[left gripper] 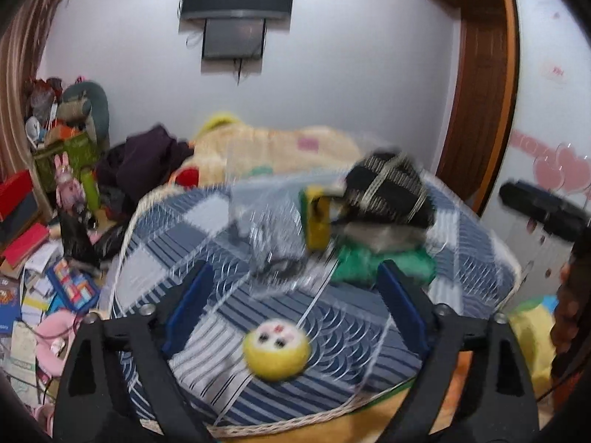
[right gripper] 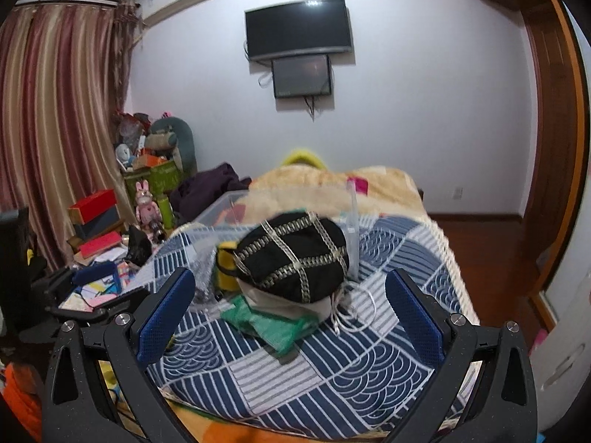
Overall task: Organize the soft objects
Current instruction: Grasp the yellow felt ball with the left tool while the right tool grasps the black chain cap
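Two grippers face a bed draped in a blue and white patterned cloth [right gripper: 332, 361], each with its blue-padded fingers spread wide and holding nothing. In the left wrist view, the left gripper [left gripper: 291, 306] frames a small round yellow plush [left gripper: 276, 350] with a white face and dark dot eyes; it lies on the cloth between the fingers, nearer the camera than their tips, touching neither. That view is blurred by motion.

Ahead of the right gripper [right gripper: 290, 304], centred between its fingers but beyond their tips, sits a pile of soft things. On top is a rounded black pouch [right gripper: 293, 254] crossed by gold braid bands. It rests on a pale beige fabric piece [right gripper: 288, 304] with white cords trailing to the right. Under that lies a crumpled green cloth [right gripper: 273, 326], flat on the bed. A yellow soft item [right gripper: 226, 258] pokes out just left of the pouch.

Behind the pile stands a clear plastic bin [right gripper: 229, 206], partly hidden.
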`<state>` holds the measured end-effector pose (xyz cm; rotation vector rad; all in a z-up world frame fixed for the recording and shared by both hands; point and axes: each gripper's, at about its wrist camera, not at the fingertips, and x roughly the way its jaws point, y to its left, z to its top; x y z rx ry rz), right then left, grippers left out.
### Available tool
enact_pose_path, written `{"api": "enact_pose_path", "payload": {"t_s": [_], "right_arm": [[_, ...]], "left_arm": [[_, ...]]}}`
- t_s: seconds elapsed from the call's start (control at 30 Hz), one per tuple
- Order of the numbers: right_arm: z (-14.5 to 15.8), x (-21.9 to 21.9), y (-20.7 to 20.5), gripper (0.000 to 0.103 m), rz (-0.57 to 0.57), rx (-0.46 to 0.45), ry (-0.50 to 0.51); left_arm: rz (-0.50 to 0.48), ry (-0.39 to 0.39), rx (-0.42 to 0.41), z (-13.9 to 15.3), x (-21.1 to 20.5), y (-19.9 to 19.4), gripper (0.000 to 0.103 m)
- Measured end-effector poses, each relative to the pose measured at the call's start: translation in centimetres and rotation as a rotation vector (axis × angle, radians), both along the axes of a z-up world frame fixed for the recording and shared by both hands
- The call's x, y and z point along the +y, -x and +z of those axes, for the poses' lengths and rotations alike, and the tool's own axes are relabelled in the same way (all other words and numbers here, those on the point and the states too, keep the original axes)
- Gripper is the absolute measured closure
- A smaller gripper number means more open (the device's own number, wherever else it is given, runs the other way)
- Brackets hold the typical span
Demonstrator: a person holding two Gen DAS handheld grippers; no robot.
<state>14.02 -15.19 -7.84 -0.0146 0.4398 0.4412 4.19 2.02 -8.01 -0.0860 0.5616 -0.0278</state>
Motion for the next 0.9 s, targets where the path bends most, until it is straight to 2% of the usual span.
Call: {"api": "enact_pose_path", "payload": {"t_s": [0.07, 0.2, 0.3, 0.37, 0.43, 0.57, 0.67, 0.7, 0.73, 0.9], "right_arm": [[-0.6, -0.1, -0.6, 0.002, -0.004, 0.028, -0.001], [-1.7, 0.4, -2.0, 0.013, 0.016, 0.087, 0.007], [-2.3, 1.1, -3.2, 0.019, 0.034, 0.118, 0.017], [-2.5, 1.6, -3.9, 0.022, 0.043, 0.128, 0.025], [-2.5, 2.2, -4.5, 0.026, 0.045, 0.132, 0.033], [-2.8, 3.1, -6.2, 0.032, 0.049, 0.143, 0.040], [-3.4, 3.6, -6.7, 0.050, 0.063, 0.169, 0.050], [-3.7, 3.7, -6.8, 0.061, 0.063, 0.173, 0.055], [-3.9, 3.6, -6.8, 0.068, 0.059, 0.169, 0.062], [-3.7, 2.7, -6.0, 0.082, 0.045, 0.141, 0.057]], "left_arm": [[-0.004, 0.017, 0.046, -1.4, 0.5, -0.6, 0.017], [-0.014, 0.023, 0.123, -3.9, 0.9, -1.5, 0.022], [-0.024, 0.037, 0.166, -5.3, 1.1, -2.2, 0.035], [-0.011, 0.045, 0.193, -5.9, 1.3, -2.6, 0.051], [-0.007, 0.052, 0.203, -6.3, 1.5, -2.9, 0.056], [-0.003, 0.059, 0.175, -6.1, 1.7, -2.6, 0.057], [0.000, 0.060, 0.161, -5.7, 1.7, -2.7, 0.057], [-0.001, 0.066, 0.157, -5.5, 1.8, -2.7, 0.057], [-0.001, 0.069, 0.155, -5.3, 1.8, -2.7, 0.057], [-0.005, 0.081, 0.138, -4.3, 2.0, -3.1, 0.057]]}}
